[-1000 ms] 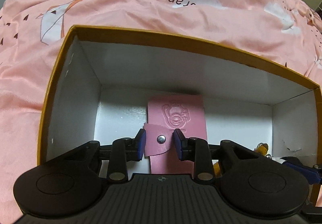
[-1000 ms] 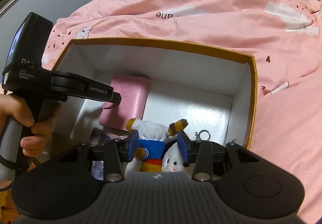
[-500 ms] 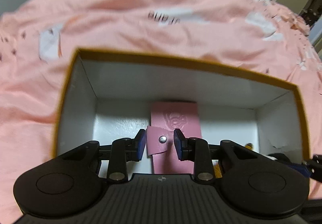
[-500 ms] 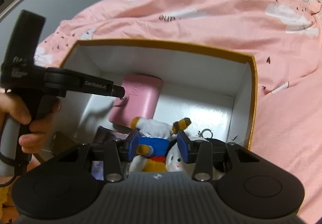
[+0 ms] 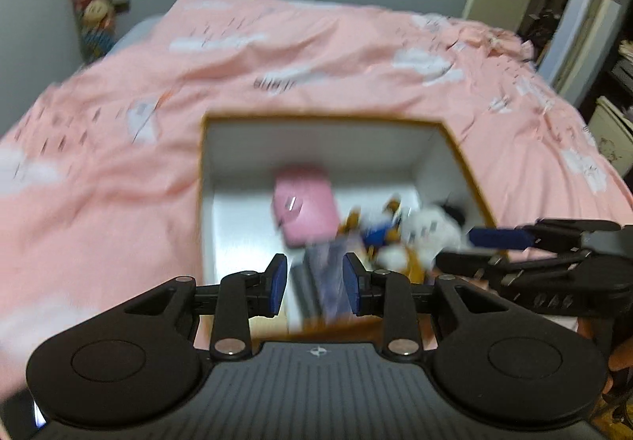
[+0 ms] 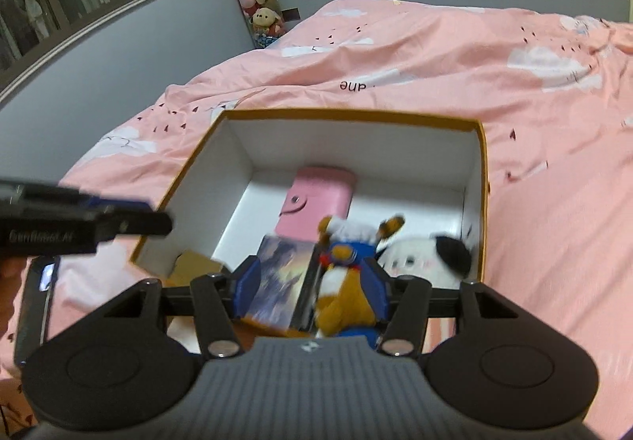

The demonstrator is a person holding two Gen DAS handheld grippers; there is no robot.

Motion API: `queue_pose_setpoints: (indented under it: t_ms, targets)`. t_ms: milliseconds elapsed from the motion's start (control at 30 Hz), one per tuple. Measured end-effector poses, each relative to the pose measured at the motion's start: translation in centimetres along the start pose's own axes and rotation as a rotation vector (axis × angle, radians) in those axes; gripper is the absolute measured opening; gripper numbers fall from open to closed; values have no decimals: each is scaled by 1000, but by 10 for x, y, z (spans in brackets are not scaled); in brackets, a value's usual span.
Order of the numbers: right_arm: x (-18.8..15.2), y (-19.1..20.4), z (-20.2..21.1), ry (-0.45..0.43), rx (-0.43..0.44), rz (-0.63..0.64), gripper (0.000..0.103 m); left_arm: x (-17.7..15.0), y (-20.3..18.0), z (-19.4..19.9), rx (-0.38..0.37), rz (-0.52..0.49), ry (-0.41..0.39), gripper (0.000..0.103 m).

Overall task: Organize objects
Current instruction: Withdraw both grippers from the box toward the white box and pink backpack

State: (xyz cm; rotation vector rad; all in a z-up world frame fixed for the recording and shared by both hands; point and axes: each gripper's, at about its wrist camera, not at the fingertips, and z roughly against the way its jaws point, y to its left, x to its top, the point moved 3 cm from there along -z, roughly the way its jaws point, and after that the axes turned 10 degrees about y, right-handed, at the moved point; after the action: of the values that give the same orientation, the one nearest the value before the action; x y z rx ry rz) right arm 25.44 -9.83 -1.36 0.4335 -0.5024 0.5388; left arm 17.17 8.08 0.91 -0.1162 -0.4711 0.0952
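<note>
Looking into the orange-rimmed white cardboard box point(image 6: 472, 179), I see the pink snap wallet point(image 6: 320, 198), plush toys and picture book inside; both my grippers point(image 5: 314, 283) point(image 6: 312, 291) are apart and empty, so little seems left.

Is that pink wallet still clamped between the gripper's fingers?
No, the pink wallet lies flat on the floor of the box, while the left gripper is open and apart from it.
</note>
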Motion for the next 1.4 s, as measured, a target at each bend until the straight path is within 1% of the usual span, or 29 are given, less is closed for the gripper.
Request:
queue_pose_setpoints:
  t_ms: [33,100,133,167,200,267,333,367,400,500,600,667,767,833,967,1000,1067,1200,1300,1333,1367,1400]
  targets:
    - [-7,2,1,-3,3,-6,62,-8,3,-3,8,18,21,36]
    - [-24,6,-1,16,15,-19,62,-24,10,-13,39,55,67,42]
    - [-31,8,-3,32,27,-30,63,-31,12,-17,48,66,89,43]
    - [-40,10,-4,29,35,-35,63,-39,16,-22,63,82,117,44]
    - [-46,12,-5,45,36,-35,63,-45,19,-27,79,94,138,44]
    - [-57,15,-11,104,54,-53,63,-57,21,-35,95,101,168,44]
    - [-69,20,-14,131,65,-52,63,-67,19,-37,112,97,181,50]
    - [-75,24,-16,160,74,-49,63,-70,18,-40,118,88,192,55]
    - [-80,25,-19,186,83,-57,63,-74,17,-43,122,82,199,56]
    - [-101,30,-29,281,121,-93,63,-86,12,-45,134,69,209,56]
    - [-124,37,-37,373,146,-88,64,-98,7,-42,112,49,222,56]
    - [-133,45,-41,430,162,-54,72,-104,6,-39,108,58,224,56]
    - [-140,59,-46,458,153,12,78,-112,3,-39,111,52,226,56]
    - [-143,61,-50,452,140,27,81,-116,1,-39,113,47,228,56]
    - [-147,61,-65,469,142,26,80,-121,2,-36,110,50,226,56]
    - [-148,61,-69,480,151,25,78,-122,1,-35,107,49,222,56]
    - [-150,60,-70,489,185,0,57,-123,1,-32,99,48,215,56]
    - [-145,63,-54,433,149,9,54,-125,0,-26,86,56,202,56]
    - [-139,66,-35,368,122,16,52,-127,0,-19,62,58,188,53]
    - [-137,67,-28,344,119,13,50,-127,-1,-17,56,57,180,52]
    - [-135,67,-21,322,121,9,39,-127,-2,-14,50,51,171,51]
    - [-133,68,-15,306,126,2,23,-127,-4,-12,44,46,163,49]
